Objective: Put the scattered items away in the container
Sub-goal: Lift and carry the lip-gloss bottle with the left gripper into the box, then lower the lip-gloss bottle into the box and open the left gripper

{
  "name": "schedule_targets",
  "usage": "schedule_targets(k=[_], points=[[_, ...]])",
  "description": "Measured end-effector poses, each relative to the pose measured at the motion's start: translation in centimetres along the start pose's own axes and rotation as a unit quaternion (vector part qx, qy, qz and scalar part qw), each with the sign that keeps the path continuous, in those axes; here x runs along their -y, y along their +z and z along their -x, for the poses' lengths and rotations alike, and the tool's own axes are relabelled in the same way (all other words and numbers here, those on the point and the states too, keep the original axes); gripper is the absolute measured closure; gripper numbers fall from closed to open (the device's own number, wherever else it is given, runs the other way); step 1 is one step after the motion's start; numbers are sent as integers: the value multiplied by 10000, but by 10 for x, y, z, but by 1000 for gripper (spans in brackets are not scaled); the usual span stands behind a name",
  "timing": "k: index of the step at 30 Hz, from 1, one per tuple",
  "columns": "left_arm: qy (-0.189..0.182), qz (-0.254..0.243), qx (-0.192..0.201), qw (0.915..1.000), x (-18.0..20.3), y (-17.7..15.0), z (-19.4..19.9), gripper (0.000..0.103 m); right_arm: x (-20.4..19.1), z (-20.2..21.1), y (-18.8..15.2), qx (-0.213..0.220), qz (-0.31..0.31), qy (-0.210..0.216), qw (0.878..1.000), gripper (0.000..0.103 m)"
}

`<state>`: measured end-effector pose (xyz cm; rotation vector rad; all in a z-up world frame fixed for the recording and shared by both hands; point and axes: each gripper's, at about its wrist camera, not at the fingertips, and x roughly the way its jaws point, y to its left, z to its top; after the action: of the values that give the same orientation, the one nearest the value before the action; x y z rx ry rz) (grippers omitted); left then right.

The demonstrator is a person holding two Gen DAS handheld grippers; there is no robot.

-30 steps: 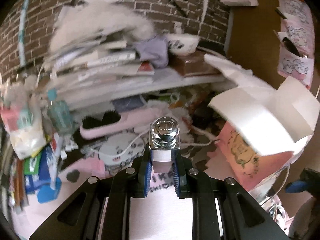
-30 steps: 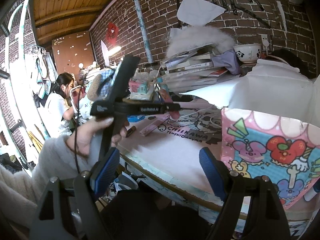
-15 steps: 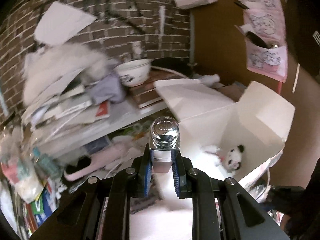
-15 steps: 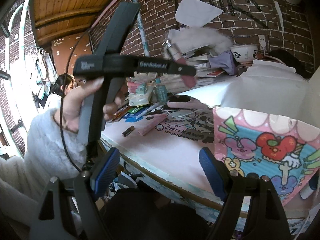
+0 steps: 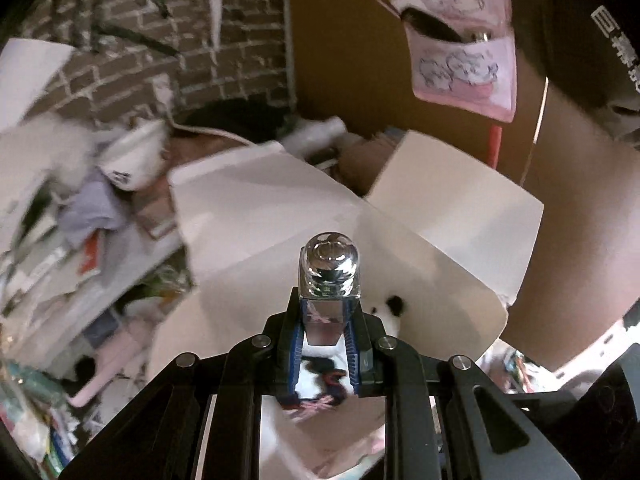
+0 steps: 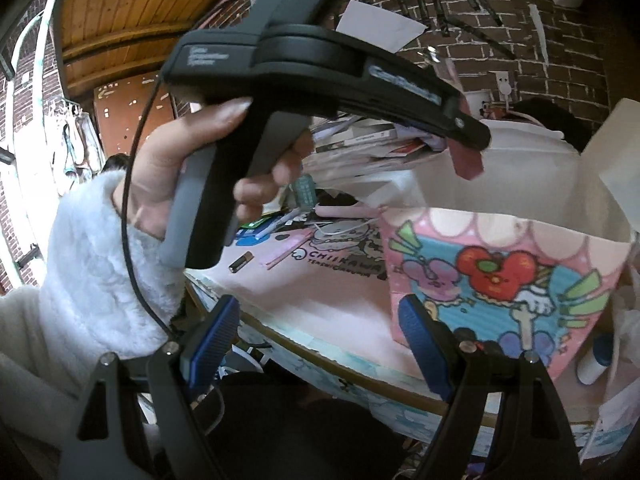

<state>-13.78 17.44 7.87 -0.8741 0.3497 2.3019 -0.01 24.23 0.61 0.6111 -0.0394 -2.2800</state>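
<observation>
The left gripper (image 5: 325, 332) is clamping a small bottle (image 5: 329, 280) with a chrome cap, its jaws pressed together on the clear, pink-tinted body, and is holding it above the open mouth of the cartoon-printed box (image 6: 504, 280). In the right wrist view the bottle's pink base (image 6: 466, 162) is hanging just over the box's white inner flap. The right gripper (image 6: 316, 340) is empty, its jaws standing wide apart in front of the box, near its printed pink wall. The task is looking partly done: a panda plush (image 5: 390, 308) is already lying inside the box, while this bottle is not yet dropped in. Left of the box, on the pink desk mat (image 6: 320, 280), a battery (image 6: 241, 262), a pen (image 6: 276, 226) and a pink hairbrush (image 5: 106, 368) are waiting, so several more trips seem needed.
</observation>
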Motion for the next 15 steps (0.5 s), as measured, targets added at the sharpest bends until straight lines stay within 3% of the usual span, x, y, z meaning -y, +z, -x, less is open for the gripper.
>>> schedule_targets(k=[3, 15], points=[[-162, -5, -311, 9994, 5, 1, -17, 90, 4, 4, -1, 14, -42, -41, 10000, 23], [-225, 176, -1140, 9931, 10, -7, -56, 90, 10, 7, -4, 27, -116, -89, 9999, 23]])
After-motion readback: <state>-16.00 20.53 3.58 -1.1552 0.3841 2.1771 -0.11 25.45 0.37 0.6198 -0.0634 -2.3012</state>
